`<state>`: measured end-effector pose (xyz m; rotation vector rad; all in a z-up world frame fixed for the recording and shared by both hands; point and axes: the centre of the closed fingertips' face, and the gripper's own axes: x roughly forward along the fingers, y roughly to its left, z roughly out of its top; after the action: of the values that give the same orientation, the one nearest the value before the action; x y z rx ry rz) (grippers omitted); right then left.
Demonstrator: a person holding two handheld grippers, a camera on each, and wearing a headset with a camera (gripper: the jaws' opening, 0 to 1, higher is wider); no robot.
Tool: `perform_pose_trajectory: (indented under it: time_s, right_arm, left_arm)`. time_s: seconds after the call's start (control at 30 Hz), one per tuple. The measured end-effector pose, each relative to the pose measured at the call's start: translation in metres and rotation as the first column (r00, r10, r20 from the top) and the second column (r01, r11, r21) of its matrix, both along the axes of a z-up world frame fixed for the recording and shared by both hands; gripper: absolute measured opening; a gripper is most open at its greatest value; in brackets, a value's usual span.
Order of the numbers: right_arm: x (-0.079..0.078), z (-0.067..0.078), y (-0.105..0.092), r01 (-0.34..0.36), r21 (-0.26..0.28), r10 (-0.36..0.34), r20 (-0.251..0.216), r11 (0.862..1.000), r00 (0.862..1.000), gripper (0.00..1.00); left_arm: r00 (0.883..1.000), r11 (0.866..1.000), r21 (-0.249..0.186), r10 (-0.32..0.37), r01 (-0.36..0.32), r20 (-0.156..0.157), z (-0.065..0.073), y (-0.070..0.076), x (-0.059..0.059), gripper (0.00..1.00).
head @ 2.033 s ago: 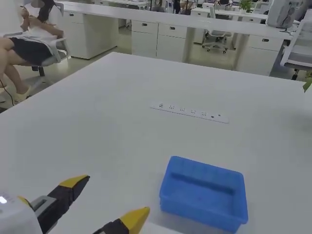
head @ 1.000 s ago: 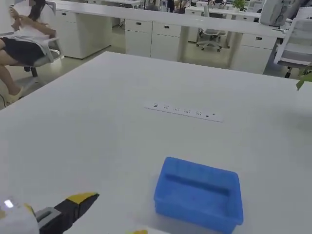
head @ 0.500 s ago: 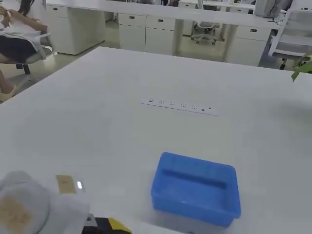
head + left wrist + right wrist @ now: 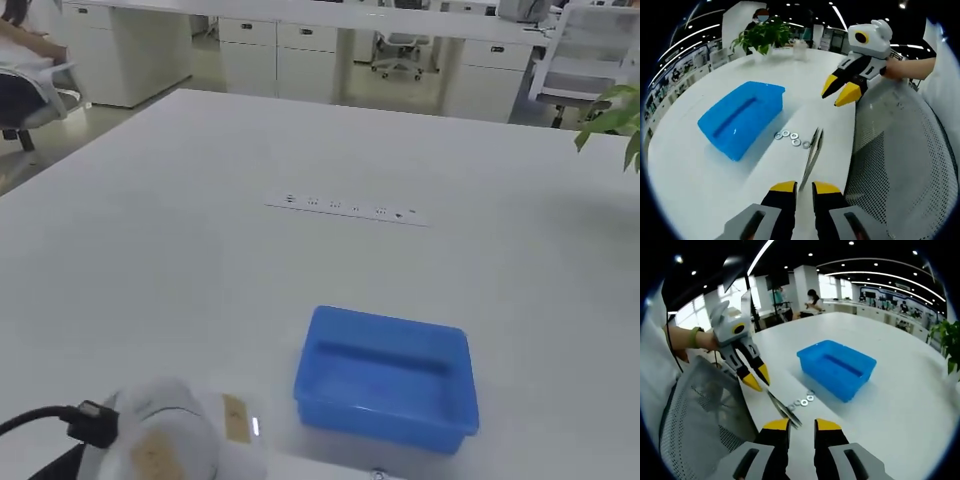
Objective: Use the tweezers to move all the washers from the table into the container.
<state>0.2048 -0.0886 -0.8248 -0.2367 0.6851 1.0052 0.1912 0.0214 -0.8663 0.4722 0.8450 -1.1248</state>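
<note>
Open-plan office desks stretch behind a broad white workbench, where a white power strip lies flat at the middle. Nearer, a blue rectangular plastic container stands open-topped on the bench. Near its near long wall, five small metal washers lie in a short row on the tabletop, outside the container. Slim metal tweezers lie flat next to them, close to the bench's near edge, with their split tips by the washers. The left gripper is low at the tweezers' joined end, jaws parted by a narrow gap. That end sits at the gap, and I cannot tell whether a jaw touches it. The right gripper hangs in the air over the bench's near edge, jaws slightly apart with nothing between them. A grey mesh chair back stands against that edge.
</note>
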Motion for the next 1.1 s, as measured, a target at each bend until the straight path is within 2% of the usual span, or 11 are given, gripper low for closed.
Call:
perform_pose_trajectory:
  time_s: [0.07, 0.27, 0.33, 0.37, 0.43, 0.5, 0.6, 0.67, 0.77, 0.93, 1.1]
  right_arm:
    - [-0.002, -0.002, 0.0, -0.007, -0.004, 0.007, -0.005, 1.0, 1.0, 0.15]
    - [-0.008, -0.008, 0.002, -0.033, -0.017, 0.032, -0.016, 0.999, 0.999, 0.15]
    - [-0.01, -0.011, 0.003, -0.051, -0.032, 0.05, -0.017, 0.998, 0.999, 0.16]
    - [-0.011, -0.012, 0.004, -0.061, -0.037, 0.061, -0.016, 0.997, 0.998, 0.16]
    - [-0.012, -0.013, 0.005, -0.075, -0.042, 0.074, -0.016, 0.996, 0.997, 0.16]
    - [-0.014, -0.014, 0.009, -0.098, -0.044, 0.097, -0.02, 0.994, 0.995, 0.16]
    - [-0.017, -0.017, 0.013, -0.141, -0.068, 0.141, -0.014, 0.988, 0.99, 0.16]
    - [-0.018, -0.019, 0.015, -0.165, -0.088, 0.165, -0.005, 0.982, 0.986, 0.16]
    - [-0.019, -0.02, 0.017, -0.186, -0.092, 0.186, -0.005, 0.978, 0.983, 0.16]
    - [-0.02, -0.023, 0.021, -0.221, -0.103, 0.221, -0.006, 0.97, 0.975, 0.16]
    - [-0.023, -0.025, 0.027, -0.264, -0.109, 0.265, -0.003, 0.958, 0.964, 0.16]
  left_arm:
    - [0.999, 0.998, 0.054, -0.047, 0.046, 0.011, -0.006, 0.002, 0.0, 0.08]
    - [0.987, 0.978, 0.15, -0.151, 0.143, 0.044, -0.014, 0.002, 0.0, 0.02]
    - [0.976, 0.967, 0.17, -0.206, 0.192, 0.072, -0.014, 0.0, 0.0, 0.01]
    - [0.964, 0.952, 0.197, -0.253, 0.233, 0.083, -0.014, 0.0, -0.001, 0.0]
    - [0.947, 0.934, 0.226, -0.304, 0.276, 0.099, -0.015, 0.0, -0.001, 0.0]
    - [0.945, 0.927, 0.242, -0.315, 0.285, 0.092, -0.016, 0.001, -0.002, 0.0]
    - [0.94, 0.924, 0.242, -0.328, 0.298, 0.094, -0.015, 0.0, -0.002, 0.0]
    - [0.939, 0.923, 0.238, -0.331, 0.302, 0.094, -0.01, -0.001, -0.004, 0.0]
    - [0.938, 0.926, 0.226, -0.331, 0.303, 0.1, 0.0, -0.002, -0.005, 0.0]
    - [0.941, 0.939, 0.162, -0.322, 0.302, 0.109, 0.027, -0.008, -0.013, 0.0]
    - [0.942, 0.947, 0.121, -0.312, 0.298, 0.119, 0.047, -0.017, -0.018, 0.0]
